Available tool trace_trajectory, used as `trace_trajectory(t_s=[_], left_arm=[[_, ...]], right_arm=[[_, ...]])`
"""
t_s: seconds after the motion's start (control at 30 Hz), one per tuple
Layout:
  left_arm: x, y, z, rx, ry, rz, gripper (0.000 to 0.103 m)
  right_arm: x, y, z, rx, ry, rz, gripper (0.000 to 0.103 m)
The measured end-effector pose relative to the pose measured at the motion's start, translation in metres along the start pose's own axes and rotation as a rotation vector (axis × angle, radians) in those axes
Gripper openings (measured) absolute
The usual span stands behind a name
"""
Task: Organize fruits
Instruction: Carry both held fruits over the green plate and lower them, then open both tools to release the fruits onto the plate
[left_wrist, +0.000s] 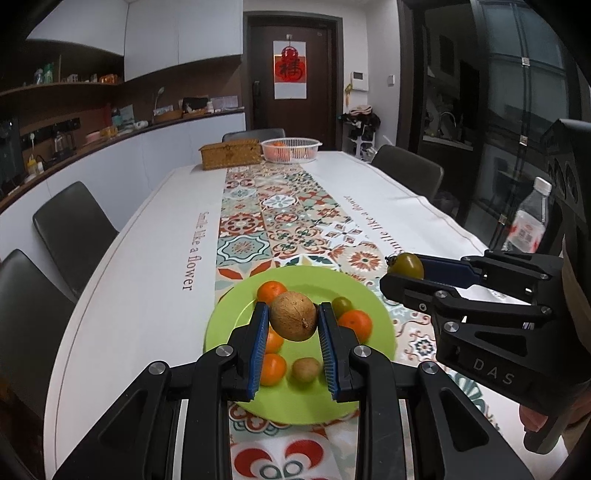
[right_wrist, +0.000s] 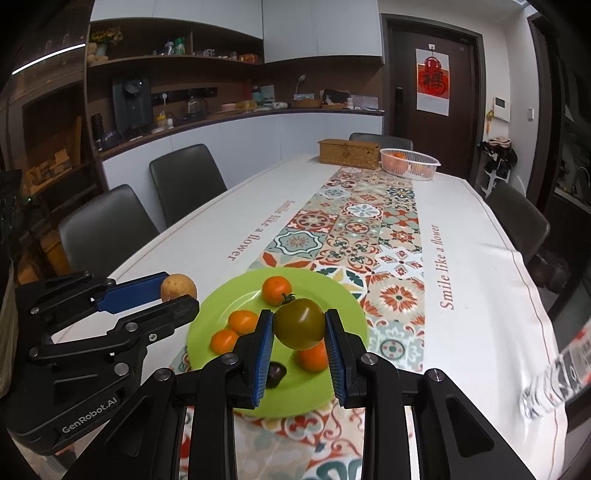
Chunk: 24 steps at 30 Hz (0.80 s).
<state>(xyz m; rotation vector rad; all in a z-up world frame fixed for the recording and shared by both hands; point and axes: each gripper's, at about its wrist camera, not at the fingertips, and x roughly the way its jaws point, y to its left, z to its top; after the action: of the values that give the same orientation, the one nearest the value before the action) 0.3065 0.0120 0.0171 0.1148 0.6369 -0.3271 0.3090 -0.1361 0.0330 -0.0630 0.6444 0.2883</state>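
**Two fruits lifted, and the basket lay far down the table**

Both grippers were closed on fruit above the green plate (left_wrist: 221, 325). The left gripper (left_wrist: 293, 321) clamped a round brown fruit (left_wrist: 293, 315), probably a kiwi, its blue pads pressed to either side and its stem end turned toward the camera. The right gripper (right_wrist: 299, 326) held a greenish-brown tomato (right_wrist: 300, 323) in the same way, with the calyx at the upper left. Each fruit was clear of the plate, not resting on it.

On the plate below were several small oranges (left_wrist: 272, 291), a small green fruit (left_wrist: 342, 305), a second brown fruit (left_wrist: 306, 369) and, in the right wrist view, a dark fruit (right_wrist: 275, 373) partly hidden behind the finger.

The likely destination was the white mesh basket (left_wrist: 291, 149) at the far end of the table, just beside a woven box (left_wrist: 229, 155). It lay straight ahead along the patterned runner (left_wrist: 280, 218), well apart from both grippers. In the right wrist view it sat to the right of the runner's line, so the right hand seemed slightly the nearer; the difference looked small. The grippers stood side by side, so both would have to carry forward along the table's long axis without crossing. A water bottle (left_wrist: 528, 218) stood at the right edge, near the right hand's path.
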Motion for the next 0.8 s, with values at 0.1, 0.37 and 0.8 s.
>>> trace_trajectory(t_s=[0.1, 0.37, 0.8], left_arm=[[0.015, 0.008, 0.0, -0.013, 0.019, -0.007, 0.027], [0.05, 0.022, -0.001, -0.015, 0.072, -0.011, 0.027], [0.095, 0.026, -0.008, 0.014, 0.159, -0.027, 0.027]], right_arm=[[0.015, 0.001, 0.005, -0.008, 0.016, -0.001, 0.029], [0.052, -0.002, 0.01, -0.011, 0.065, 0.0, 0.029], [0.103, -0.013, 0.001, 0.017, 0.17, 0.0, 0.029]])
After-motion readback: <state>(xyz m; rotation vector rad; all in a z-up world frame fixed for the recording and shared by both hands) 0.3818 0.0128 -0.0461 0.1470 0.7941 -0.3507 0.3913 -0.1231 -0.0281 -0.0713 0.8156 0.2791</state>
